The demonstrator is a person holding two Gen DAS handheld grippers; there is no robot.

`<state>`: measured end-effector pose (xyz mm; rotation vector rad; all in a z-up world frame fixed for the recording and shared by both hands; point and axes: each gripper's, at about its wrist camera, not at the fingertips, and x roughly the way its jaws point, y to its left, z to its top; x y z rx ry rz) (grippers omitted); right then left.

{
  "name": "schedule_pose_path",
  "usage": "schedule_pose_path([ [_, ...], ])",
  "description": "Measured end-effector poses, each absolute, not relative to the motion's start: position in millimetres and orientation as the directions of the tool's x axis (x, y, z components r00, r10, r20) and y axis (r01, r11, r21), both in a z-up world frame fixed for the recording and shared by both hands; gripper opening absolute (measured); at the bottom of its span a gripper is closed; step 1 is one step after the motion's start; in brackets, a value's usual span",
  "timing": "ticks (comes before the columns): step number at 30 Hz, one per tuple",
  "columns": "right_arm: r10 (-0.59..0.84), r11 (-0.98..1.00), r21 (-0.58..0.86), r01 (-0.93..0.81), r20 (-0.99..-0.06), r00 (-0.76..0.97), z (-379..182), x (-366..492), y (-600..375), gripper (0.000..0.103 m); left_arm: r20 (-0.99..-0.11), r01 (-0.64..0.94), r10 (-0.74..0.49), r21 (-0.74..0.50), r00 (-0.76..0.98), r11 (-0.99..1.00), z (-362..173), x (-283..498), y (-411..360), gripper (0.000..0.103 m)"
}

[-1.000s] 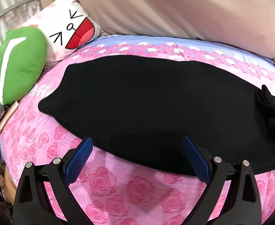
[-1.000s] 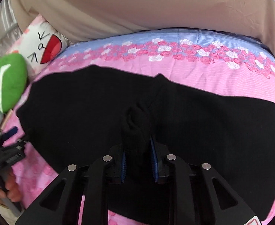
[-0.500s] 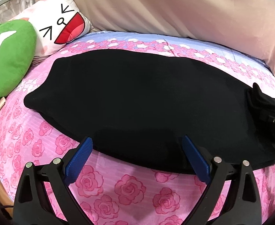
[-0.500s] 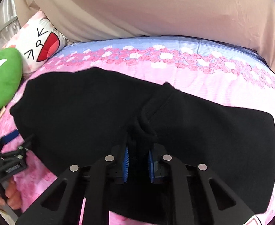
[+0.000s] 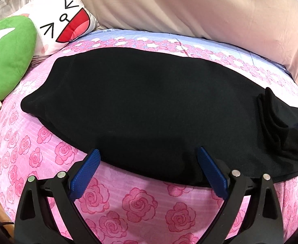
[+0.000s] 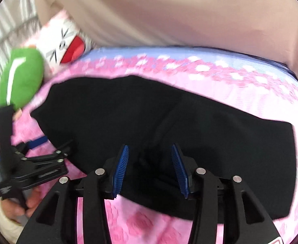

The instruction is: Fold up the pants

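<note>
Right gripper (image 6: pixel 149 166) jaws opening, letting go of the black pants (image 5: pixel 149 109), left gripper (image 5: pixel 146 168) spread at their near edge, next fold needs fresh grips.

Both grippers (image 5: pixel 146 168) (image 6: pixel 149 166) are black plastic frames with silver screws and ribbed blue pads (image 6: pixel 121 170); the hand (image 6: pixel 16 207) wears a cream sleeve (image 6: pixel 4 223).

Black pants (image 5: pixel 149 105) lie flat on rose-print bed (image 5: pixel 138 203) beside pillows (image 5: pixel 67 26).
</note>
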<state>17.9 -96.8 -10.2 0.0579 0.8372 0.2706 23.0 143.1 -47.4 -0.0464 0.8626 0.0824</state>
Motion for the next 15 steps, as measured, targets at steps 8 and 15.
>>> schedule_pose_path([
  [8, 0.087, 0.989, 0.144, 0.022, -0.705, 0.703, 5.6, -28.3, -184.3, 0.052, -0.768, -0.02, -0.074, -0.112, 0.637, 0.994, -26.8, 24.5, 129.2, 0.094],
  [15, 0.054, 0.982, 0.165, 0.093, -0.713, 0.699, -9.3, -44.6, -216.9, 0.052, -0.786, 0.097, -0.368, -0.372, 0.497, 0.923, -20.9, 65.7, 74.5, 0.095],
])
